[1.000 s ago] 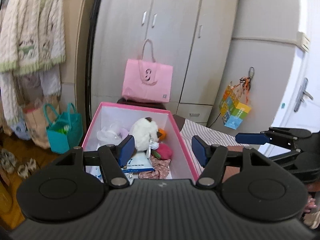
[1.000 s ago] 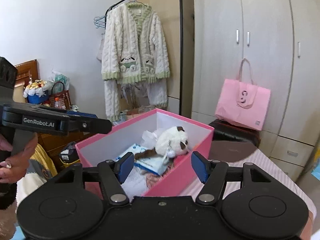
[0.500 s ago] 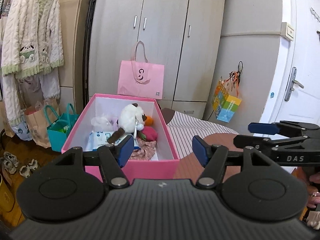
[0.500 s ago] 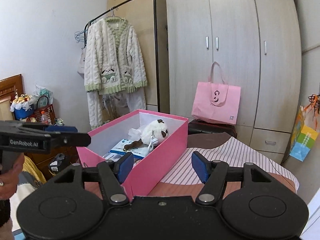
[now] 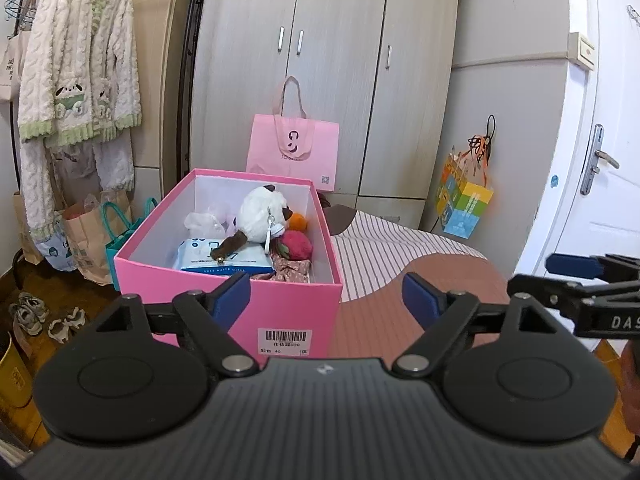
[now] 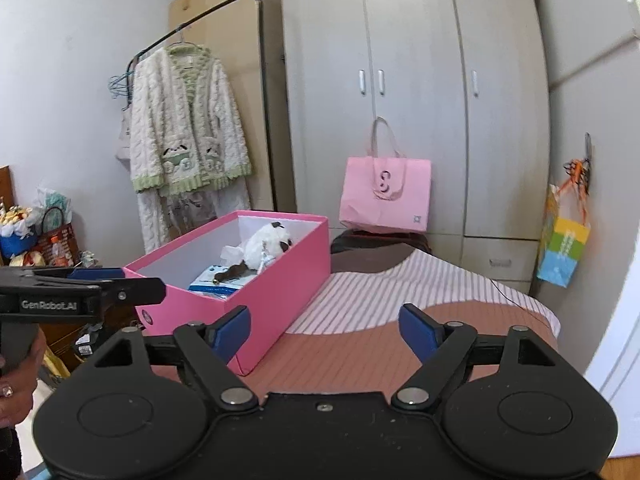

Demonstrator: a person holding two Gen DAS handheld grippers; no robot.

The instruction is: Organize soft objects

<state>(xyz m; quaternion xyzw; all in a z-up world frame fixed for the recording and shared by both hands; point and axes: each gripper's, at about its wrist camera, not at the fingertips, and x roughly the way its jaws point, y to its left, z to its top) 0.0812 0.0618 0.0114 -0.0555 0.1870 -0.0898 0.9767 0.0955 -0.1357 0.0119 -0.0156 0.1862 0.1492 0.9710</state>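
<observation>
While both tools hang short of it with nothing between their blue pads, a pink box sits on a bed covered in striped and brown cloth, its lid off and its near end bearing a barcode label; the left gripper has just been spreading its jaws and stands released, level with the box's near wall but apart from it; the right gripper, likewise just widened and empty, points over the bare bedspread to the right of the box. Inside the box lie a white plush toy with dark ears, a red soft ball and an orange one beside it, a blue-and-white pack of wipes and a patterned cloth toward the near end. Behind, a pink tote bag leans against a grey wardrobe; a cream cardigan hangs from a rail at left; a hand grips the left tool's handle.
</observation>
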